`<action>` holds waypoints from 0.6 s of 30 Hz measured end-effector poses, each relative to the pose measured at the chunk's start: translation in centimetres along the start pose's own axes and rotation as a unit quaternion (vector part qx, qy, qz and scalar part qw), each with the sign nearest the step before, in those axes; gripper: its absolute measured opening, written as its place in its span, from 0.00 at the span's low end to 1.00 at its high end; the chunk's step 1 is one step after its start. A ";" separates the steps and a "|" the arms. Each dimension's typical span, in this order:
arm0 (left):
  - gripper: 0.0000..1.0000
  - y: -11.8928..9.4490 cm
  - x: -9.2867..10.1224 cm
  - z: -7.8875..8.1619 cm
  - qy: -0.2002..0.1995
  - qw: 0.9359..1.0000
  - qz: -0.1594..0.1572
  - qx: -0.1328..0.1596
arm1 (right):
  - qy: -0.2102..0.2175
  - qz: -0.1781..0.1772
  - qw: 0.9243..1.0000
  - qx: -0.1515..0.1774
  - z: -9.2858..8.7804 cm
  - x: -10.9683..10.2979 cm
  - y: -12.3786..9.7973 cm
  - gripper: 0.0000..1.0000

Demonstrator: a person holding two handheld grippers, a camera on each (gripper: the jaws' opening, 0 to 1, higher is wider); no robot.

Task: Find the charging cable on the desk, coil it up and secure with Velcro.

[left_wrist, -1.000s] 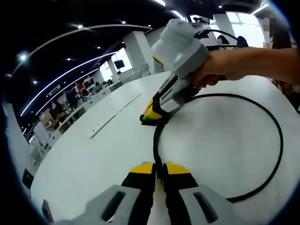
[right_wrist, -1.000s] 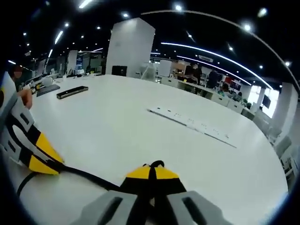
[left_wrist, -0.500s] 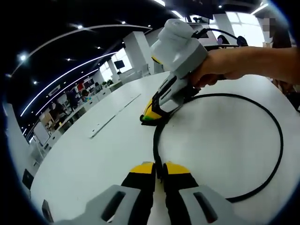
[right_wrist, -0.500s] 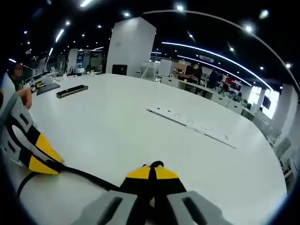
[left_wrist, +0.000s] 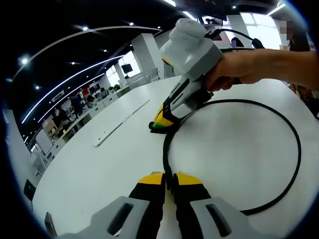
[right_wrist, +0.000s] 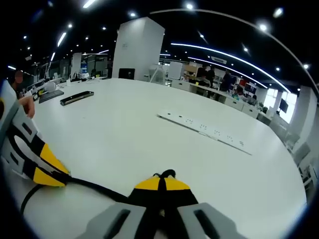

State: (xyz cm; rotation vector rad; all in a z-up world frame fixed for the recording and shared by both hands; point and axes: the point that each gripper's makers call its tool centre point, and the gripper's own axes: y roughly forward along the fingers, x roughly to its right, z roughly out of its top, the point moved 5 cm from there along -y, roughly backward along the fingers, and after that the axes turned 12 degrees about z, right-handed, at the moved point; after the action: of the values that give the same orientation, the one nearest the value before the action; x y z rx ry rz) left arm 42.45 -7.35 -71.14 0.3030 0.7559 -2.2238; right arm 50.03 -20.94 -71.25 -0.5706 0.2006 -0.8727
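**Black cable pinched at two points, loop laid open on the desk**

Black charging cable lay on the white desk as one wide open ring in the left gripper view, sweeping from 5 o'clock round by 3 to 12. The left gripper, rising at 6 o'clock, had its yellow-tipped jaws closed on the cable. The right gripper stood just above centre, nose down on the desk, jaws pressed together on the same cable; the hand gripping it reached in from 2 o'clock. Over the last second almost nothing had changed, the right gripper tipping only slightly, so coiling appeared stalled at one loose turn and no Velcro was fastened.

Right gripper view: its own jaws at 6 o'clock were closed on the cable, which ran off toward 8 o'clock, where the left gripper entered. A power strip lay at 2 o'clock, a dark flat device at 10.
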 end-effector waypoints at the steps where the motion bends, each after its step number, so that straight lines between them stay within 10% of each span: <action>1: 0.08 0.0 0.0 0.0 0.000 1.000 0.000 0.000 | -0.001 0.001 1.000 -0.002 0.0 -0.1 -0.1 0.03; 18: 0.08 0.1 0.0 0.0 0.002 1.000 0.001 0.001 | 0.018 0.004 1.000 0.003 -0.5 -0.3 0.0 0.02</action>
State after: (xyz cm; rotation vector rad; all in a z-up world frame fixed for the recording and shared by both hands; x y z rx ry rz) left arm 42.51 -7.34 -71.19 0.3086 0.7559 -2.2230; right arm 49.63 -20.89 -71.66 -0.5490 0.2319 -0.8766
